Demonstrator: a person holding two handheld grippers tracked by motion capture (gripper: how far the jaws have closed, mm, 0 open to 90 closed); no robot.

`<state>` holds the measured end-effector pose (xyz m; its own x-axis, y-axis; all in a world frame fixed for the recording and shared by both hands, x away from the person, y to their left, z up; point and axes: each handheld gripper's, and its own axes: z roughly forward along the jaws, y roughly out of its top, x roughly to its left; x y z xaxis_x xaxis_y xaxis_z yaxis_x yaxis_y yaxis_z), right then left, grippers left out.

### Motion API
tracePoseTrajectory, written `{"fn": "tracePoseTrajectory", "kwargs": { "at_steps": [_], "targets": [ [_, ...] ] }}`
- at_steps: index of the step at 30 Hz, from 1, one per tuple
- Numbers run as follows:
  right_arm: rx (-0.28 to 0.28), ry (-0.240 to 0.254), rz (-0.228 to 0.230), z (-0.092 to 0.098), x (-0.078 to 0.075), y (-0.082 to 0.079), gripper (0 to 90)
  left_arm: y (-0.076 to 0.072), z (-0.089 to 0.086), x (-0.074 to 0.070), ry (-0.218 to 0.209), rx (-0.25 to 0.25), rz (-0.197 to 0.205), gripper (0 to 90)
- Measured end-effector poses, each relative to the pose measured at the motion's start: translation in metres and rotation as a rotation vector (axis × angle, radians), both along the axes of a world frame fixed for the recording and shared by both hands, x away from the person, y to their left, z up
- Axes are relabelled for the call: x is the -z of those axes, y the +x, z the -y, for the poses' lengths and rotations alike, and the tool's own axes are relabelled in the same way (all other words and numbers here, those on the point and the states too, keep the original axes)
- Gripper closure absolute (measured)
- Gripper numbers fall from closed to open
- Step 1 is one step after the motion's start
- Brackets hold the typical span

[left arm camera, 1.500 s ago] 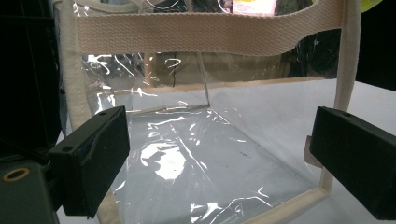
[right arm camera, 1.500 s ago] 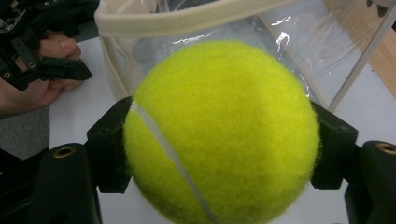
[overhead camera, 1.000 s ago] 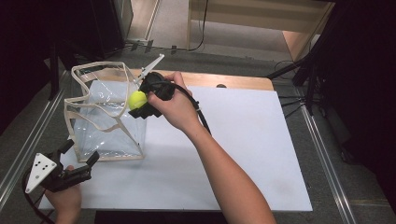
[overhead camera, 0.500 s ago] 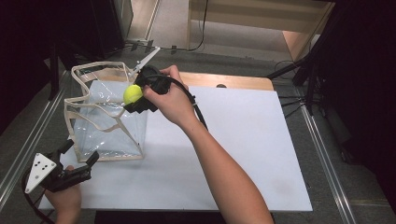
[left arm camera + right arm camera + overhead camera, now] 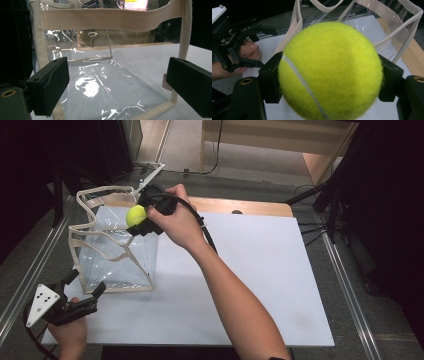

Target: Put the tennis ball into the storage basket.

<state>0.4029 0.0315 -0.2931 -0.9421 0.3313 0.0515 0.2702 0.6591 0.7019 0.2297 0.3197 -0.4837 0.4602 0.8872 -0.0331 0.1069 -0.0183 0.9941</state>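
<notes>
- The left gripper (image 5: 86, 296) waits nearest the person, its jaws standing apart just in front of the clear plastic tote bag with cream webbing trim (image 5: 116, 251), gripping nothing.
- Farther off, the right gripper (image 5: 141, 220) is clamped on the fuzzy yellow-green tennis ball (image 5: 135, 215) between its pads, over the bag's open mouth.
- To do this well, lower the ball past the drooping straps (they sag inward) before letting go.

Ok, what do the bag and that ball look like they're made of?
Bag: clear, glossy plastic film, judging by glare and creases, edged with cream woven webbing whose weave shows in the left gripper view. Ball: yellow-green fuzzy felt with a pale seam, probably a tennis ball, clamped in the right gripper.
</notes>
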Motion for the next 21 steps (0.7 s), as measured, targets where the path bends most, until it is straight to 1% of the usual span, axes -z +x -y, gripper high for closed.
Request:
{"fn": "tracePoseTrajectory", "kwargs": {
  "at_steps": [1,10,11,14,17,18,19,21],
  "targets": [
    [-0.008,-0.002,0.007,-0.002,-0.002,0.001,23.7,0.0,0.0,0.0,0.0,0.001,0.0,5.3],
    [-0.022,0.0,0.005,-0.013,-0.006,0.003,23.7,0.0,0.0,0.0,-0.002,0.001,0.0,5.4],
    [-0.017,-0.002,0.002,-0.015,-0.006,0.003,23.7,0.0,0.0,0.0,-0.002,0.001,0.0,5.3],
    [-0.027,0.0,0.005,-0.018,-0.006,0.004,23.7,0.0,0.0,0.0,-0.002,0.001,0.0,5.3],
    [-0.021,-0.006,-0.01,-0.023,-0.005,0.005,23.7,0.0,0.0,0.0,-0.002,0.001,0.0,5.3],
    [-0.021,-0.006,-0.01,-0.023,-0.005,0.005,23.7,0.0,0.0,0.0,-0.002,0.001,0.0,5.3],
    [-0.038,0.002,0.002,-0.027,-0.003,0.008,23.7,0.0,0.0,0.0,-0.004,0.001,0.001,5.3],
    [-0.033,-0.001,-0.006,-0.03,-0.003,0.008,23.7,0.0,0.0,0.0,-0.004,0.001,0.001,5.3]
  ]
}}
